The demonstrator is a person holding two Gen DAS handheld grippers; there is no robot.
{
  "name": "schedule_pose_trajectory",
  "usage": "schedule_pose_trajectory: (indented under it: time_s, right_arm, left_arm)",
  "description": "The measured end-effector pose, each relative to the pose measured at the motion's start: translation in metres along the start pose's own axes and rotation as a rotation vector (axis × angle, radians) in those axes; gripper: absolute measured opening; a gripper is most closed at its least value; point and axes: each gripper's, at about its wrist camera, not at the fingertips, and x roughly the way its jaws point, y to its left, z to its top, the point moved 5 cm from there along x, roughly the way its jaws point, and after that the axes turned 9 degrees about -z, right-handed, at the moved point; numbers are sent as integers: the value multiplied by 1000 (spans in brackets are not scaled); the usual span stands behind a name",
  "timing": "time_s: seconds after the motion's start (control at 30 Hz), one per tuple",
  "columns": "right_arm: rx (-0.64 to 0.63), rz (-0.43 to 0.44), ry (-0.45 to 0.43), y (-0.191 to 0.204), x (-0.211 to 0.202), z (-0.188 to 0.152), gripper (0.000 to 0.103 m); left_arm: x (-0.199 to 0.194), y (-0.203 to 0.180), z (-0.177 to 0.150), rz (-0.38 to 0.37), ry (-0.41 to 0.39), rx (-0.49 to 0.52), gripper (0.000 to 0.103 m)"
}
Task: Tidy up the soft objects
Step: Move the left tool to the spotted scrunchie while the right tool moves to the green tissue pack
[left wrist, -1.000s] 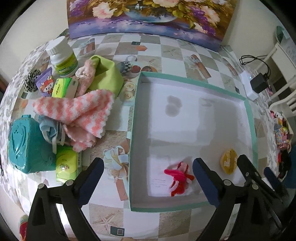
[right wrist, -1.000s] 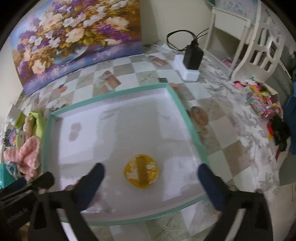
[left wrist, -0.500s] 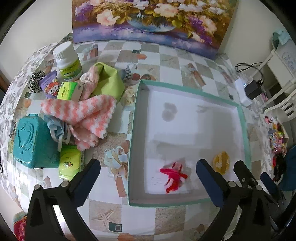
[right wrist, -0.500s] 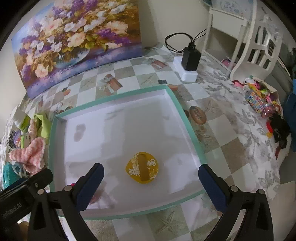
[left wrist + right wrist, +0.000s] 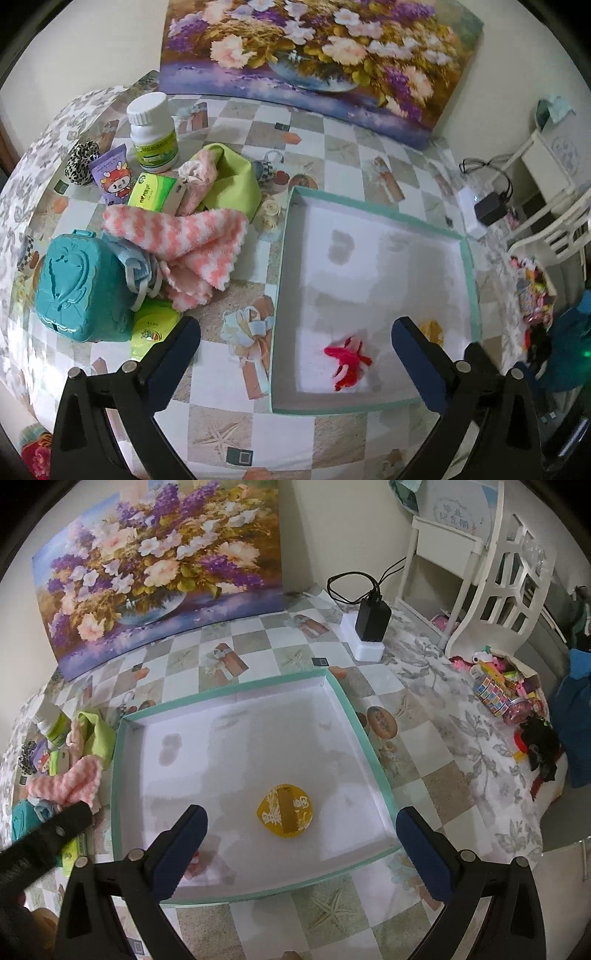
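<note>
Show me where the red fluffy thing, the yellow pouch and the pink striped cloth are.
red fluffy thing (image 5: 349, 360): left wrist view, its tangled middle.
yellow pouch (image 5: 286, 810): right wrist view, centre of its printed face.
pink striped cloth (image 5: 184, 232): left wrist view, its broad top fold.

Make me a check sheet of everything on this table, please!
Surface: table with checkered patterned cloth.
Job's things: red toy and yellow pouch lie apart in the box; striped towel and green cloth outside.
Clutter: bottle, teal case, tissue packs.
Grippers: left gripper and right gripper open, holding nothing.
Cables: charger with black cord.
Surroundings: flower painting, white chair.
</note>
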Motion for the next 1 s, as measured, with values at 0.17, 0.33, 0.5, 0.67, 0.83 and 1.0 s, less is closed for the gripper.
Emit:
schedule_pose_trajectory:
  time_s: [0.17, 0.33, 0.5, 0.67, 0.83, 1.0]
  right_arm:
    - [9, -9, 17, 2, 7, -2, 103]
    - [-71, -30, 37, 19, 16, 26, 103]
    - [-17, 63, -6, 43, 12, 88, 103]
    - [19, 142, -27, 67, -8, 93, 103]
    - [7, 252, -5, 100, -24, 86, 103]
    - [-64, 292, -11, 137, -30, 81, 103]
  left_arm:
    - [-5, 3, 10, 3, -45, 7, 103]
    - [4, -7, 56, -27, -43, 33, 103]
    - [6, -3, 90, -3, -68, 31, 103]
    - [-11, 29, 83, -14, -89, -37, 103]
    - [-27, 83, 85, 7, -125, -145, 103]
    - [-52, 138, 98, 13, -221, -245, 103]
